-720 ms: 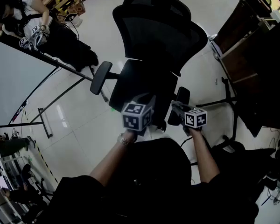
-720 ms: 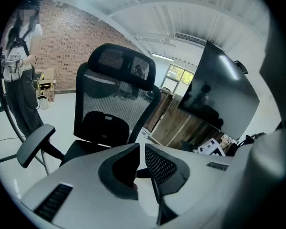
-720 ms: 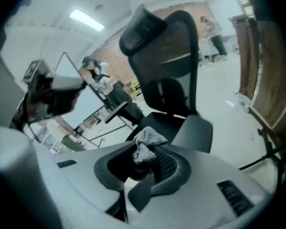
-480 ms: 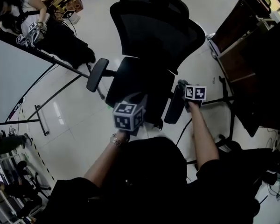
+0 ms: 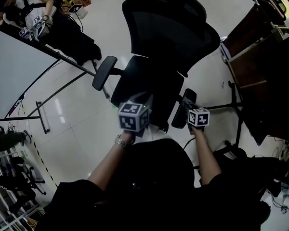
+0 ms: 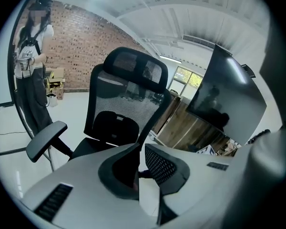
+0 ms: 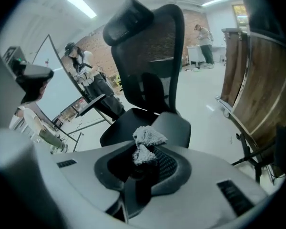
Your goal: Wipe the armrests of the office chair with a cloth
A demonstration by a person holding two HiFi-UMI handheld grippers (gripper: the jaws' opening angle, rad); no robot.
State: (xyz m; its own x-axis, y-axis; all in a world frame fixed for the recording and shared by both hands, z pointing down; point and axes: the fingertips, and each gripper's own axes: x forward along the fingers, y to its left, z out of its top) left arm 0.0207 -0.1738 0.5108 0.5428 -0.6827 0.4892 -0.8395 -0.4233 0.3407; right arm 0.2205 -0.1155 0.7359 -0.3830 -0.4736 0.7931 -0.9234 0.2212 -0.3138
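Right gripper (image 7: pixel 144 150): jaws clamped on a small grey cloth (image 7: pixel 146 138), a nubby towelling wad that bunches out past the tips. The cloth sits just over the near end of the right-hand armrest (image 5: pixel 181 115) of the chair (image 5: pixel 169 37), presumably so the wad can be dragged along the pad. I cannot confirm that cloth and pad touch. Left gripper (image 6: pixel 139 151): jaws nearly together with nothing between them, held in front of the chair's seat (image 5: pixel 147 88), likely parked out of the way. Chair is black, with an open-mesh backrest (image 7: pixel 155 56) and a padded seat. Armrests are smooth, rounded oblong pads. The left-hand armrest (image 5: pixel 104 72) juts from the chair's other side, well apart from the cloth.
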